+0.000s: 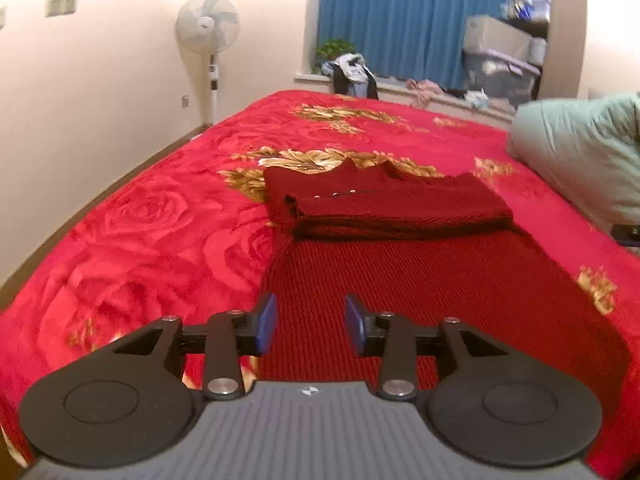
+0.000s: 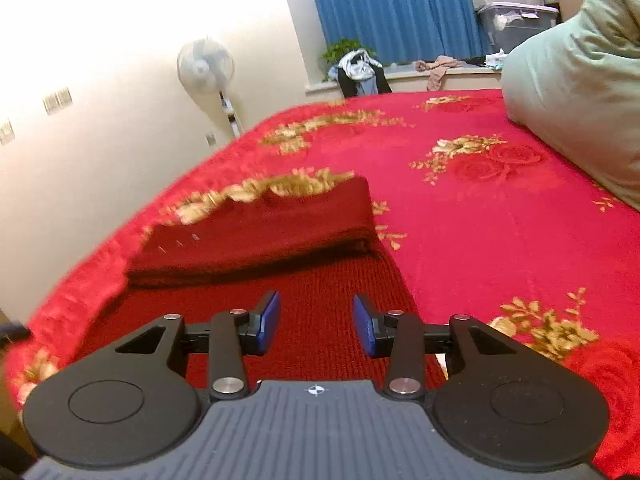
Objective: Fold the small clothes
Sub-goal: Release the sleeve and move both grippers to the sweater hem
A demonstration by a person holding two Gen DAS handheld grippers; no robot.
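Note:
A dark red knitted garment [image 1: 400, 248] lies on the red floral blanket [image 1: 152, 224]. Its far part is folded over into a thick band [image 1: 384, 204] with small pale buttons; its near part lies flat towards me. My left gripper [image 1: 310, 322] is open and empty, hovering over the flat near part by its left edge. In the right wrist view the same garment [image 2: 280, 280] shows, with the folded band [image 2: 256, 232] across it. My right gripper [image 2: 316, 324] is open and empty over the flat near part, towards its right edge.
A pale green pillow [image 1: 580, 152] lies at the right side of the bed and also shows in the right wrist view [image 2: 576, 92]. A standing fan [image 1: 208, 28] is by the far wall. Clothes and storage boxes [image 1: 500, 60] sit on the sill before blue curtains.

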